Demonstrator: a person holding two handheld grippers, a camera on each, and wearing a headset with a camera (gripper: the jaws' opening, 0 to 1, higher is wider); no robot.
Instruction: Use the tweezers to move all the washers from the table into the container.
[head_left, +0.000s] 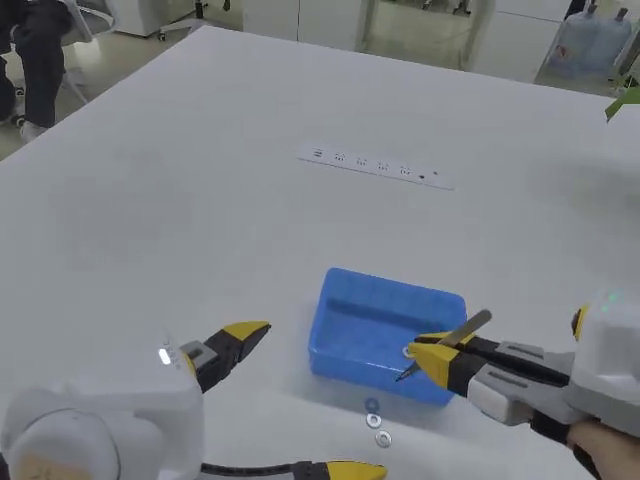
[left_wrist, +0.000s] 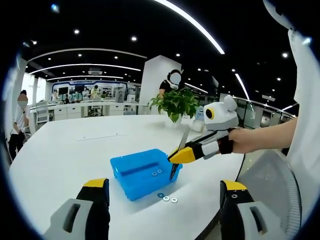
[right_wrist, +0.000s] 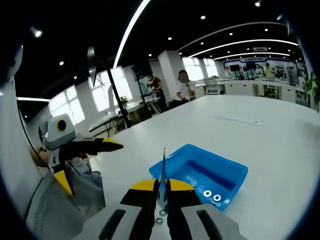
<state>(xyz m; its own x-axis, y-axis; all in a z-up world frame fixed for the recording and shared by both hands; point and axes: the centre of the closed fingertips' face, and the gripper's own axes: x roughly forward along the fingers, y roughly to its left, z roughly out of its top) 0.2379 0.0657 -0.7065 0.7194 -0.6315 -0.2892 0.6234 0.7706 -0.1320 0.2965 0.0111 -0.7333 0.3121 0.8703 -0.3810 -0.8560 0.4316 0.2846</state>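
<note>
R claw (head_left: 440, 360) clamped on tweezers (head_left: 472, 327), tips at bin (head_left: 380, 300) near wall. 2 washers (right_wrist: 207, 193) in bin ahead-right of it, 3 more washers (head_left: 373, 420) on worktop (head_left: 200, 200) just under it. L claw (head_left: 325, 397) jaws apart, empty, off to its left

You work at a broad white table (head_left: 150, 200) with a flush socket strip (head_left: 375, 165) set into its far middle. Past its far left edge an office chair (head_left: 88, 18) stands on a pale floor (head_left: 125, 52). At the far right are blue water bottles (head_left: 590, 45). Around you is an open-plan office with a dark ceiling (left_wrist: 100, 20), long light strips (left_wrist: 192, 22) and round spot lamps (left_wrist: 133, 38). There is a white column (left_wrist: 157, 80), a leafy potted plant (left_wrist: 176, 102) by the table's edge, and tall bright windows (right_wrist: 75, 105) along one wall.
</note>
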